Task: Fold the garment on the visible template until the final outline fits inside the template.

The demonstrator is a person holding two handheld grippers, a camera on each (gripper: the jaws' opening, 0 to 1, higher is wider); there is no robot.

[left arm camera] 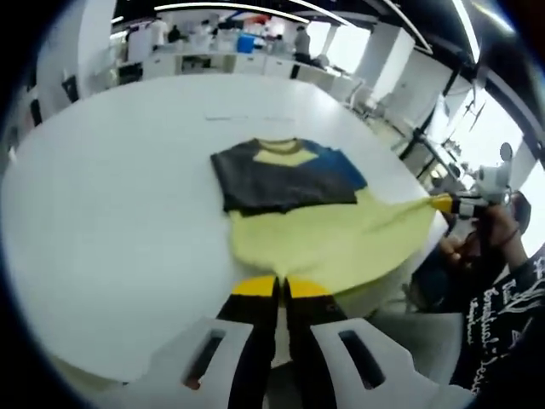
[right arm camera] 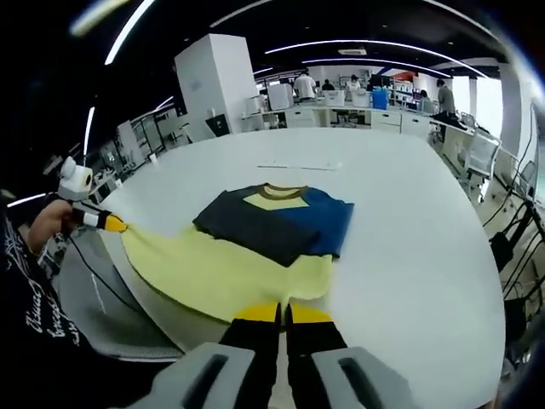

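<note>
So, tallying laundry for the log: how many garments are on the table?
1: a yellow, dark grey and blue shirt lies partly folded on the white table, its yellow hem corners pinched by both grippers.

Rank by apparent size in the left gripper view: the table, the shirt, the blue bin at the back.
1. table
2. shirt
3. blue bin, though it sits far from the camera, so its real size is unsure.

1. You have a knit garment [right arm camera: 255, 256] with a pale yellow body, charcoal and blue sleeves, and a brown collar band.
2. It lies on a plain white round table [right arm camera: 409, 221].
3. Your left gripper [left arm camera: 280, 286] and right gripper [right arm camera: 282, 313] have black jaws with yellow tips on white bodies.
</note>
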